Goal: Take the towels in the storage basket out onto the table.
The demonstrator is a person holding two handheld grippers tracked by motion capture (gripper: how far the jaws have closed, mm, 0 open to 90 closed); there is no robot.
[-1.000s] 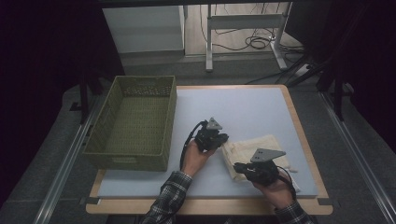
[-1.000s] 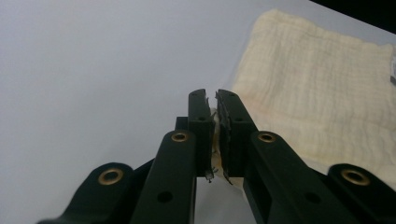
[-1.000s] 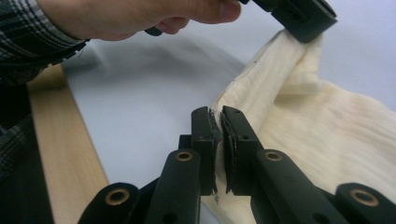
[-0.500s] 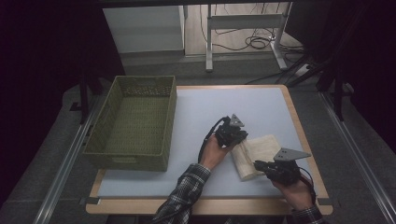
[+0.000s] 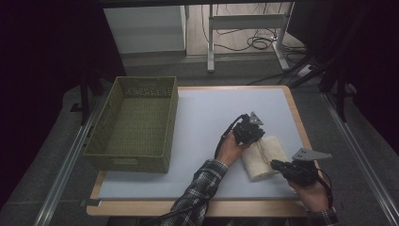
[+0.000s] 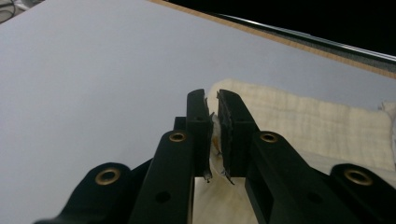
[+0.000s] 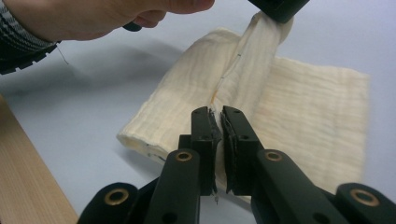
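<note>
Cloth [image 5: 265, 157] has gone from spread to folded, and shifted right on the counter [image 5: 202, 122], now near its right edge. Left gripper [image 5: 254, 136] and right gripper [image 5: 276, 165]: jaws clenched on the same raised edge. Keep both pulls level and matched, lay edge flat before letting go. Basket [image 5: 134, 123] well apart.

Dim, dark-edged high view; brighter, slightly soft gripper views.

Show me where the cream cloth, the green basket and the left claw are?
cream cloth [image 5: 272, 155]: high view, on its folded top face.
green basket [image 5: 170, 122]: high view, on its right wall.
left claw [image 6: 212, 122]: left gripper view, midway between its fingertips, which pinch an edge of the cloth.
</note>
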